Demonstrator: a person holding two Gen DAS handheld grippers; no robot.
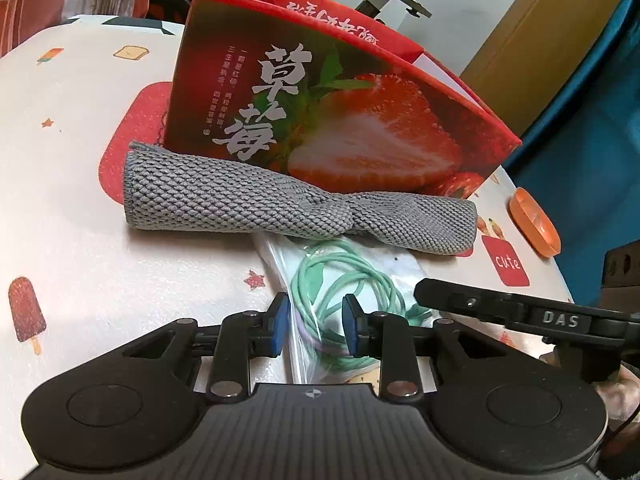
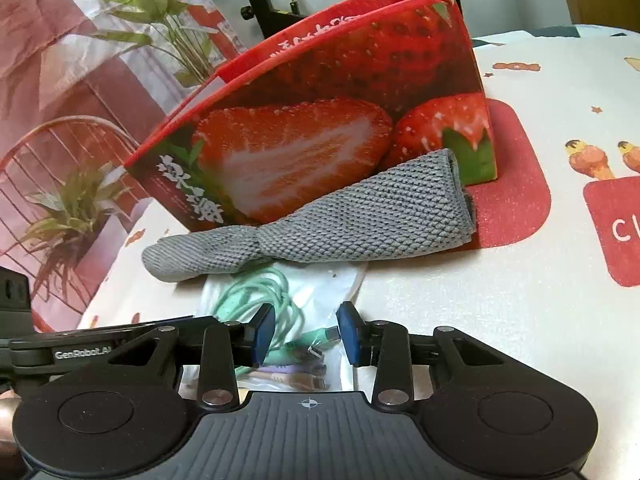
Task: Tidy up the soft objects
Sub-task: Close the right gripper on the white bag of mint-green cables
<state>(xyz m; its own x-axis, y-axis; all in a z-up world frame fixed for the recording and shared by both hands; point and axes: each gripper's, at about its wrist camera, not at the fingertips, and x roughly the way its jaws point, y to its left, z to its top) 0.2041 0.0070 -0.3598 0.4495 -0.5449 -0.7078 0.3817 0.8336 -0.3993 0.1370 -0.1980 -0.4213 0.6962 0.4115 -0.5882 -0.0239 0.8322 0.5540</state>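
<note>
A rolled grey knit cloth [image 1: 296, 200] lies on the table against the front of a red strawberry box [image 1: 340, 112]. It also shows in the right wrist view [image 2: 320, 224], in front of the box [image 2: 320, 128]. A clear plastic bag with coiled green cables [image 1: 340, 280] lies just in front of the cloth, partly under it. My left gripper [image 1: 316, 324] is open, its fingers either side of the bag. My right gripper [image 2: 306, 336] is open over the same bag [image 2: 280, 304], near the cable plugs. The right gripper's arm shows at the right of the left wrist view [image 1: 520, 312].
The table [image 1: 80, 200] has a white cloth printed with ice lollies and red patches. An orange lid-like object [image 1: 534, 220] lies near the table's right edge. The box top is open. A floral curtain [image 2: 60, 80] hangs beyond the table's left edge.
</note>
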